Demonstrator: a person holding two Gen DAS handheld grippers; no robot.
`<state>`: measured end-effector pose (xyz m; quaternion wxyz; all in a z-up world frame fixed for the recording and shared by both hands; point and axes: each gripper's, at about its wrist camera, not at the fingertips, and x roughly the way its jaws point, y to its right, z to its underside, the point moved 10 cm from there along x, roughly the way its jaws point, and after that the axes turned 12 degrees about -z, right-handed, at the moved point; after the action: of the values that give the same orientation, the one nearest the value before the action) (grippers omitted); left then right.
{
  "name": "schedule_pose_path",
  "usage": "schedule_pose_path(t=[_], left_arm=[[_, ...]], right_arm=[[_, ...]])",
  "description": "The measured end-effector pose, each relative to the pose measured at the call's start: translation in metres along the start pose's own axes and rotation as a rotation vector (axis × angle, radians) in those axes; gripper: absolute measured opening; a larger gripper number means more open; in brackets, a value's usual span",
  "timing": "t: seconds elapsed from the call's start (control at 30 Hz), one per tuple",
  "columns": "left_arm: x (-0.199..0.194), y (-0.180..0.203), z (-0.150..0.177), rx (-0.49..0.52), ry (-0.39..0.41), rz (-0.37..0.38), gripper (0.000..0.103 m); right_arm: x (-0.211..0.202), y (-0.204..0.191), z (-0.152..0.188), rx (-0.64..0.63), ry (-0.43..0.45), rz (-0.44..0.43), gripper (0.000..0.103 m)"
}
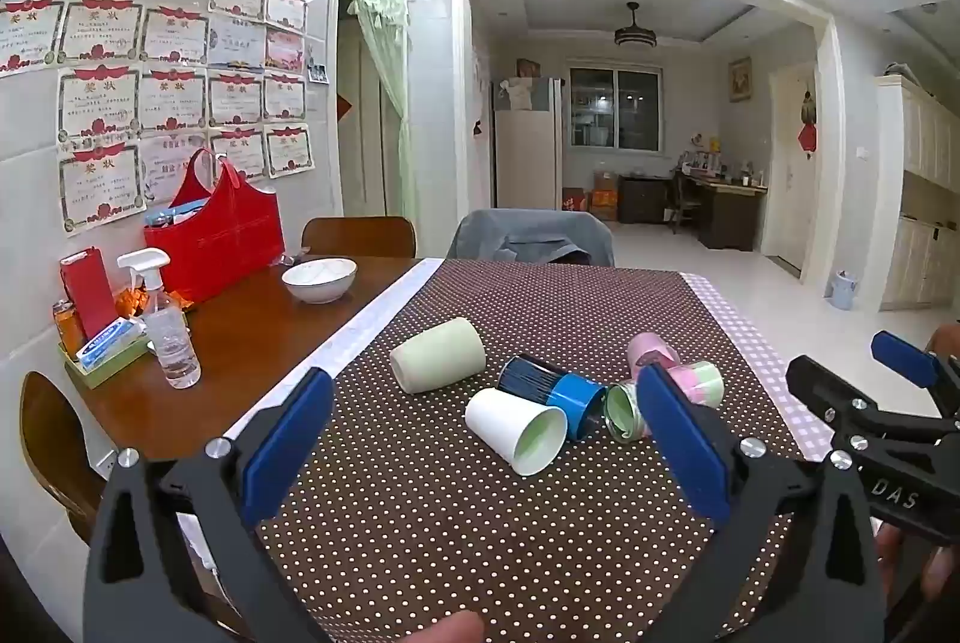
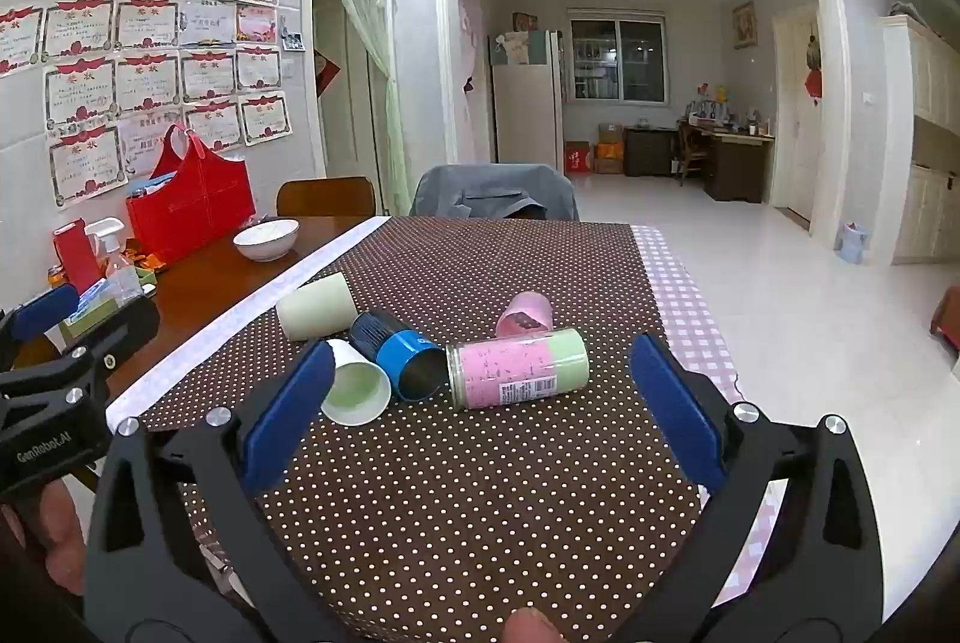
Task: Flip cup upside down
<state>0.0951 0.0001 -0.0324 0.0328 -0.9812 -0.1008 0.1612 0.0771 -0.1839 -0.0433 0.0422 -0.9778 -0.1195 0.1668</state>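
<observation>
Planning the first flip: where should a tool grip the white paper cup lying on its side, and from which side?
Grip the white paper cup across its mid-body, coming from above with the left tool. It lies on its side, mouth facing the camera, blue cup close on its right; the top is probably clearest.

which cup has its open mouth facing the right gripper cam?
The white paper cup with the pale green inside. The blue cup beside it also opens this way, but is dark inside.

Wooden table (image 1: 252,343) – dotted cloth (image 1: 480,523) over it; bowl (image 1: 319,278) on bare wood.
</observation>
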Motion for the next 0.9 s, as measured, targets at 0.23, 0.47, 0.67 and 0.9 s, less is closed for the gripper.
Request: schedule_pose_path(t=[0.23, 0.47, 0.67, 0.9], left_arm=[[0.0, 0.001, 0.0, 0.001, -0.001, 0.01, 0.099], [0.005, 0.008, 0.008, 0.008, -0.013, 0.022, 0.099], [0.001, 0.004, 0.002, 0.008, -0.001, 0.019, 0.099], [-0.001, 0.005, 0.001, -0.002, -0.003, 0.038, 0.099]], right_arm=[[-0.001, -0.001, -0.002, 0.003, 0.007, -0.001, 0.097], [-0.006, -0.007, -0.01, -0.006, 0.02, 0.0, 0.097], [-0.005, -0.005, -0.012, -0.013, 0.029, -0.004, 0.097], [-0.008, -0.007, -0.015, -0.023, 0.041, -0.007, 0.097]])
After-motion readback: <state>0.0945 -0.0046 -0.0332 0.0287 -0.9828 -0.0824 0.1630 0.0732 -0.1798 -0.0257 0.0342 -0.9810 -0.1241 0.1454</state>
